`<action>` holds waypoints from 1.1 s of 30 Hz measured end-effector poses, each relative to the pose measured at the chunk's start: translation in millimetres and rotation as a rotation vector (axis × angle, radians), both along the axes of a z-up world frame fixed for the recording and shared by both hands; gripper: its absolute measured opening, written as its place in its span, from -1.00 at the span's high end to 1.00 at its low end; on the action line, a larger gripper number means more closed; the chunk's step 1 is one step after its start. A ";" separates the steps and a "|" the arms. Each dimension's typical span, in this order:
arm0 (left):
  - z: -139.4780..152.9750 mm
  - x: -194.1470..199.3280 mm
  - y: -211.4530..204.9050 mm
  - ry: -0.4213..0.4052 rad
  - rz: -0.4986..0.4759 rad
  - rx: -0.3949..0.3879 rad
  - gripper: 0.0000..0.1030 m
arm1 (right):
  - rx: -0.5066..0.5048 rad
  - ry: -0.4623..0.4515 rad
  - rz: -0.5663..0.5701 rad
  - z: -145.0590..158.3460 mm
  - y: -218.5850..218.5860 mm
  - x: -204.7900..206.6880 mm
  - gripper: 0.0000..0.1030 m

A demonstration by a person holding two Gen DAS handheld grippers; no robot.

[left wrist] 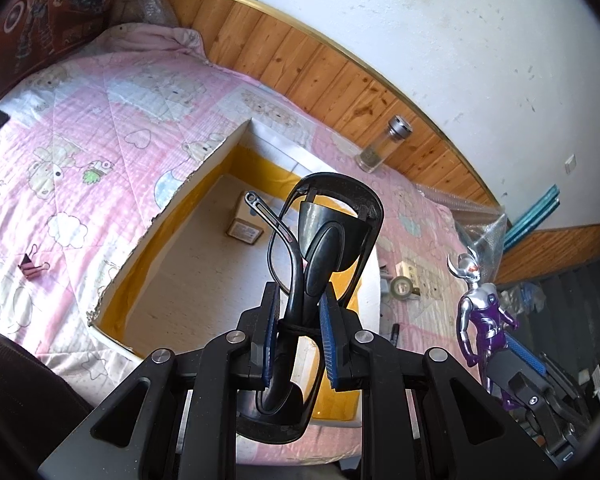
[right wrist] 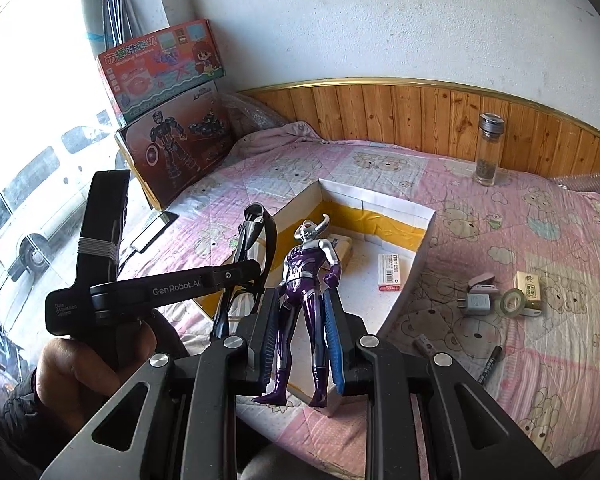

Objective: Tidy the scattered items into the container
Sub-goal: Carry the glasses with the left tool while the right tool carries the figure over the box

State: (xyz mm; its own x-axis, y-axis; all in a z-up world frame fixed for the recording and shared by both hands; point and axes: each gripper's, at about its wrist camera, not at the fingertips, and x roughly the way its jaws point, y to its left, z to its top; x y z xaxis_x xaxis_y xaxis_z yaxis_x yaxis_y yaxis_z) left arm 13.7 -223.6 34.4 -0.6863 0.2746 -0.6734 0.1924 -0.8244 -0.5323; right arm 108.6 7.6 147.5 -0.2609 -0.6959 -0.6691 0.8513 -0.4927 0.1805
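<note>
Black jaws of the left gripper (left wrist: pixel 298 338) fill the foreground, pinching a folded pair of black sunglasses (left wrist: pixel 324 236) by the frame, poised over the open container (left wrist: pixel 204 172); alongside, the right gripper (right wrist: pixel 300 336) clamps a silver-and-purple toy figure (right wrist: pixel 306 280) at the legs, its head raised toward the same box. Both loads hang above the quilted pink bedspread (right wrist: pixel 500 240) that covers the bed, against a wood-panelled wall (right wrist: pixel 400 112); the white-walled, yellow-lined container sits on the spread, and it already holds a small brown box (left wrist: pixel 246 222) and a red-and-white pack (right wrist: pixel 391 271).

By the look of it the tidying is partly done: two items in, two more in the jaws and not yet let go. Left on the quilt, to the right of the container, are a glass bottle (right wrist: pixel 488 148) standing by the panelling, a cream carton (right wrist: pixel 529 289), a roll of tape (right wrist: pixel 514 302), a grey plug adapter (right wrist: pixel 476 303), a small pale object (right wrist: pixel 483 282) I cannot identify, and a dark pen-like stick (right wrist: pixel 490 364); on the other side lies a pink binder clip (left wrist: pixel 32 267). Stacked toy boxes (right wrist: pixel 168 120) lean at the head of the bed; whether they count as clutter is unclear.
</note>
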 end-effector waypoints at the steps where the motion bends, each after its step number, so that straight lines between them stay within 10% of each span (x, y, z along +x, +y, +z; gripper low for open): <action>1: -0.2 -0.8 -2.0 -0.001 0.002 -0.001 0.62 | 0.001 0.000 0.005 -0.3 -2.0 0.6 0.54; 33: -7.1 -54.5 -17.8 -0.092 -0.085 -0.083 0.62 | 0.011 -0.121 0.021 -27.6 -56.3 -36.2 0.54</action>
